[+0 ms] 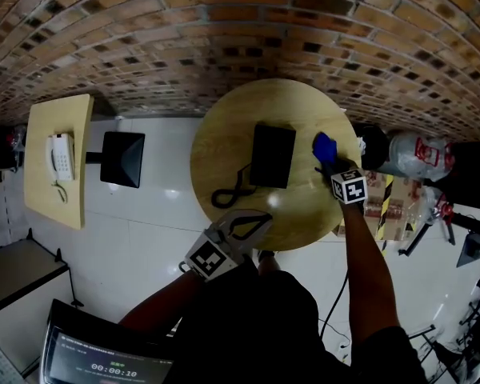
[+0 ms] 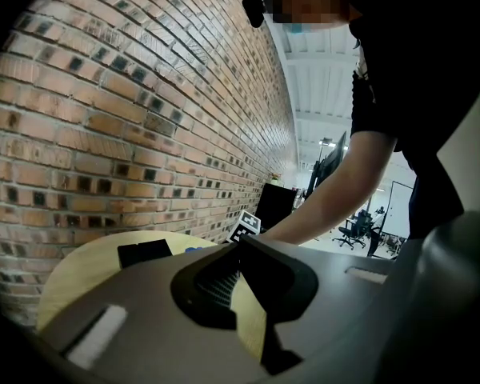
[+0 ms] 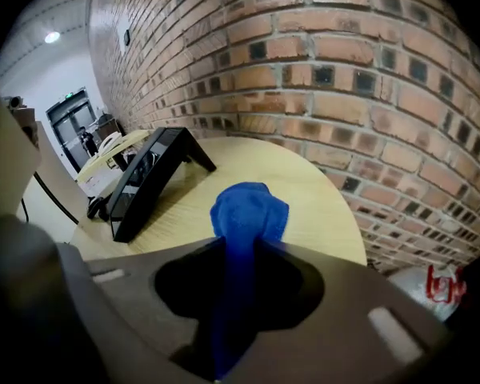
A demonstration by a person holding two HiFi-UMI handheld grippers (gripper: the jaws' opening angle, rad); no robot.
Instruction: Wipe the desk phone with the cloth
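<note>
A black desk phone point(image 1: 272, 156) stands in the middle of the round wooden table point(image 1: 224, 134), its cord point(image 1: 232, 192) looped toward the near edge. My right gripper point(image 1: 330, 163) is just right of the phone, shut on a bunched blue cloth point(image 1: 325, 146). In the right gripper view the cloth point(image 3: 250, 213) bulges out past the tips of that gripper point(image 3: 240, 245), above the tabletop, with the phone point(image 3: 148, 178) to its left. My left gripper point(image 1: 260, 218) hovers at the table's near edge, its tips together and holding nothing. The left gripper view shows it point(image 2: 242, 246) facing the phone point(image 2: 144, 253).
A brick wall runs behind the table. At the left stands a pale rectangular table point(image 1: 72, 118) with a white phone point(image 1: 60, 157), and a black stand point(image 1: 122, 158) is beside it. A plastic bag point(image 1: 416, 154) and clutter lie to the right. A screen point(image 1: 104, 362) is at lower left.
</note>
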